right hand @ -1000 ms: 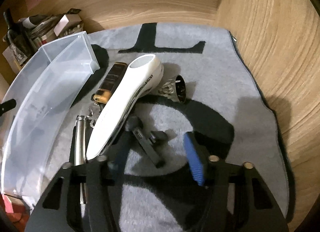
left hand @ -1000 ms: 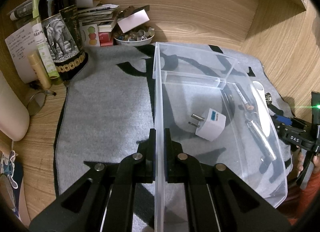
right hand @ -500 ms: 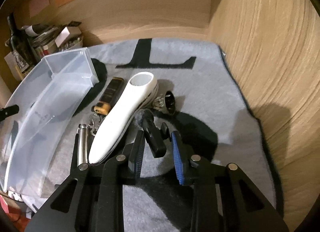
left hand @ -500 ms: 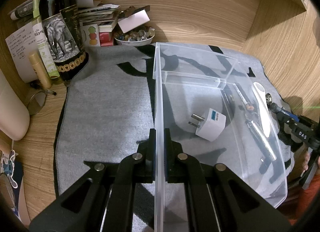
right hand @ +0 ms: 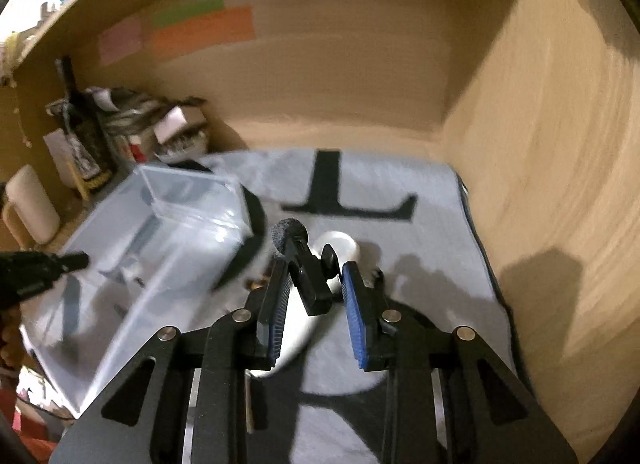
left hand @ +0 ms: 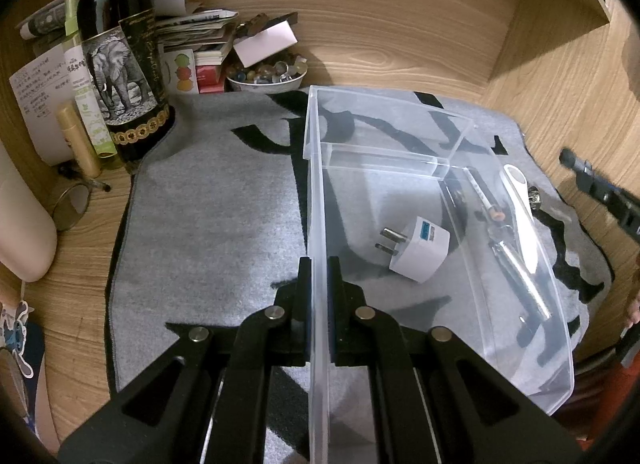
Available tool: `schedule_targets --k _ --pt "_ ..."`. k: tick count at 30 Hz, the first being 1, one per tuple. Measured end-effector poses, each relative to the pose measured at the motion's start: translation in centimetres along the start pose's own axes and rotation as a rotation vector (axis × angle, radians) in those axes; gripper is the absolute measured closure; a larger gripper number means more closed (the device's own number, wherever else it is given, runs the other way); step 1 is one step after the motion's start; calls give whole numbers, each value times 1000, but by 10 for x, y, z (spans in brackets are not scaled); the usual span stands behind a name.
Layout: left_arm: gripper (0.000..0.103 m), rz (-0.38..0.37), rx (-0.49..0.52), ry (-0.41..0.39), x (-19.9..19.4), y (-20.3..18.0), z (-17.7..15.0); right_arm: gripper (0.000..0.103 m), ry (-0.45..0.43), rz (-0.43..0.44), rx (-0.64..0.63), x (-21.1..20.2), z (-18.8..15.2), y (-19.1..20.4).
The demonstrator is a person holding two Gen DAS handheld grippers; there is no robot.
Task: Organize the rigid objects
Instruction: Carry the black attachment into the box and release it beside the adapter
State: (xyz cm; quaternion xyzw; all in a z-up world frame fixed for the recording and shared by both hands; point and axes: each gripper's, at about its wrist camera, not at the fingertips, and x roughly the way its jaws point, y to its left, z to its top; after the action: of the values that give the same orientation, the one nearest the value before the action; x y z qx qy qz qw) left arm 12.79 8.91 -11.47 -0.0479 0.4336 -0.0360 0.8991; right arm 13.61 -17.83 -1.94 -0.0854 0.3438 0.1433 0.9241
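The small black mic (right hand: 301,264), foam-tipped, is sitting between the blue pads of the right gripper (right hand: 316,296), whose jaws are closed on it, holding it clear of the grey mat (right hand: 420,232). In the left wrist view the mic is showing at the right edge, off to the right of the bin (left hand: 460,248) and above the mat. The left gripper (left hand: 318,292) is pinching the bin's near wall with its jaws shut on the plastic, steadying it on the desk (left hand: 420,44).

To do this step well, I judge the right hand should be carrying the mic over the bin's rim, lowering it near the white plug (left hand: 416,248) already inside, and releasing only once it is close to the floor of the bin, while the left keeps the wall from sliding.

The right wrist view is blurring, so how firmly the pads are seating on the mic body is hard to judge. The white handle (right hand: 340,248) under the mic is mostly hidden by the jaws. The other items right of the bin are seen only through its clear wall, distorted. A hand is only partly visible at the right edge.
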Motion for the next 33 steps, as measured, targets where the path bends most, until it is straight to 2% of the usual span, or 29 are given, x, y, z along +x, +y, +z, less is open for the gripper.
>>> schedule_targets --k 6,12,24,33 --pt "98 -5 4 -4 -1 1 -1 78 -39 58 -57 2 16 28" --pt "98 -10 6 -7 -1 2 -2 78 -37 117 -110 14 24 57" --pt "98 -14 5 -10 0 2 -2 78 71 197 -180 60 23 95" --pt "98 -14 7 -10 0 3 -2 78 126 196 -213 77 18 108"
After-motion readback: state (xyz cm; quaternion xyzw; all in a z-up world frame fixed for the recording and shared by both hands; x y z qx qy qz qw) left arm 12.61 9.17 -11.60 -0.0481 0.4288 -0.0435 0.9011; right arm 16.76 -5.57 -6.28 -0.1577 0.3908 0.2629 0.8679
